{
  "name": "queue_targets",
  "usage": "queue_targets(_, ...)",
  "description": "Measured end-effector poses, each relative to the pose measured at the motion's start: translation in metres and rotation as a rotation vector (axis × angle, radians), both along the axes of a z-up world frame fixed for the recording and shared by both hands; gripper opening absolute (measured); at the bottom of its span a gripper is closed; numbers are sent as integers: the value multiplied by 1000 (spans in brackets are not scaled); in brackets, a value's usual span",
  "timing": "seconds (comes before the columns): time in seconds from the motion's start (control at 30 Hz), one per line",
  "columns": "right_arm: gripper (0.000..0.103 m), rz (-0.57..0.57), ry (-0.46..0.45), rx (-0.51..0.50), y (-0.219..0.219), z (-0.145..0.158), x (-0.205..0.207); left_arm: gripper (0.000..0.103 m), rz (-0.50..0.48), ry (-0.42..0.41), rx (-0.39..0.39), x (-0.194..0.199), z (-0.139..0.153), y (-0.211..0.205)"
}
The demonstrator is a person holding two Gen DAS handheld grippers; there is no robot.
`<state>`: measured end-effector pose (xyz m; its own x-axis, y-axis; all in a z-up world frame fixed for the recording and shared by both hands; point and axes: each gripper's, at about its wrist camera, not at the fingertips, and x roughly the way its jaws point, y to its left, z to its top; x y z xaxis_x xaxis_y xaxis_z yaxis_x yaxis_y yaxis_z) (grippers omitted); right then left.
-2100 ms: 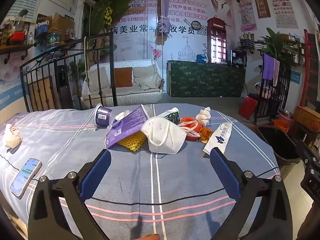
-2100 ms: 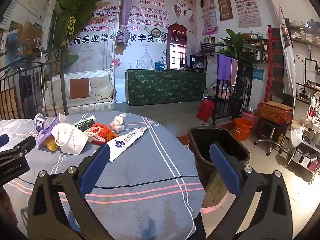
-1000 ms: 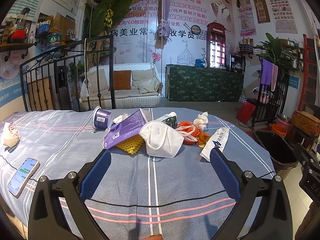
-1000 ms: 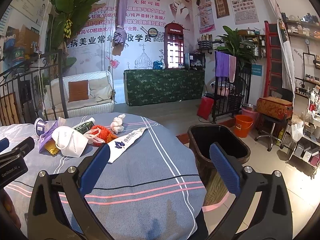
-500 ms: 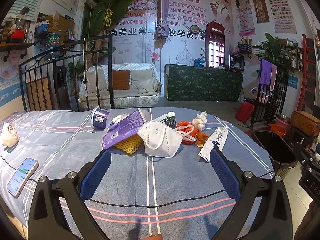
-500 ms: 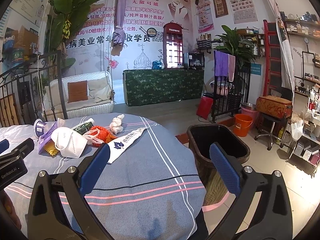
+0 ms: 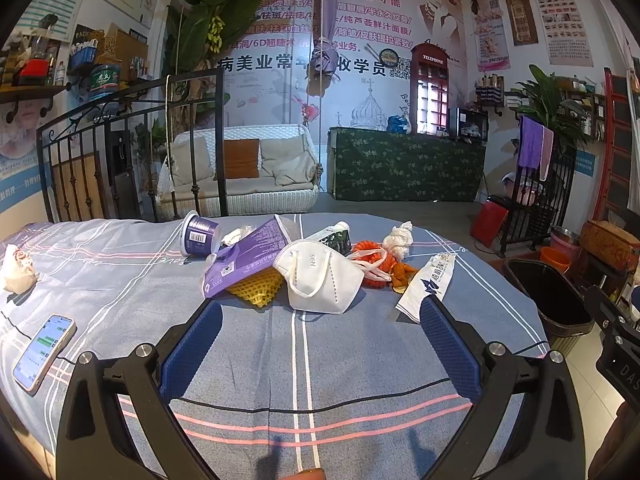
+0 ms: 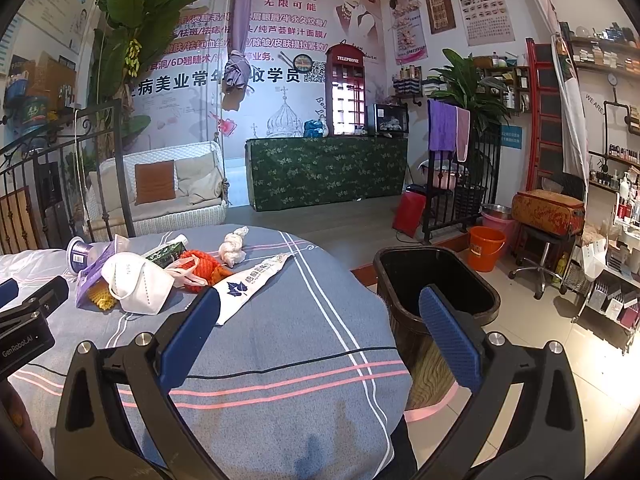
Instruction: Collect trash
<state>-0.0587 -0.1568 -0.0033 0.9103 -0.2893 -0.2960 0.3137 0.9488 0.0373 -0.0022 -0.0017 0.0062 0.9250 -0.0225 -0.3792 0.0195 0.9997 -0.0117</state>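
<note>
Two handheld grippers hover over a bed w/ a blue-grey striped sheet [image 7: 120, 280], trash heaped toward its far side. The left gripper [image 7: 320, 316] is spread wide & released, nothing between its blue ribbed pads; bare sheet lies in front of it up to the pile at 12 o'clock. The right gripper [image 8: 316, 308] is likewise spread wide & empty, its 2 o'clock finger over the mouth of a black bin [image 8: 436, 280], its 10 o'clock finger over the sheet.

The bin, dark plastic w/ a rounded-rectangle rim, stands on the tiled floor just beside the bed's rounded corner, at 1 o'clock in the right view. The bed edge curves between bin & pile; open sheet runs from the pile to that edge.

Trash, left view: a white N95 mask [image 7: 320, 276], cupped & soft w/ loose straps, sits at the pile's near edge. At its 9 o'clock a flat purple packet [image 7: 248, 256] overlaps a yellow foam net [image 7: 256, 286]. At 10 o'clock a purple cup [image 7: 199, 233] lies tipped on its side. Behind the mask: a dark green carton [image 7: 334, 238]. At 3 o'clock: an orange mesh bundle [image 7: 374, 258], a knotted white tissue wad [image 7: 398, 238], then a long white wrapper [image 7: 430, 280] w/ a blue leaf logo, nearest the bin side.

Well apart, at 8 o'clock, a phone [image 7: 44, 350] lies flat, screen lit, cable attached; a crumpled bag [image 7: 18, 268] sits at 9 o'clock by the sheet's left edge. An iron bed rail [image 7: 132, 148] bounds the far left.
</note>
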Motion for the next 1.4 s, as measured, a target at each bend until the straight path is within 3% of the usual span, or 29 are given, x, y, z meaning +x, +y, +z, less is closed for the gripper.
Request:
queue_targets(1.23,98,0,5,2,0,-1,-2,98,-1,4,2,1,0,-1)
queue_targets(1.4,98,6,32,-13,2,-5,6,98,-38,58,-11,7,-8,-1)
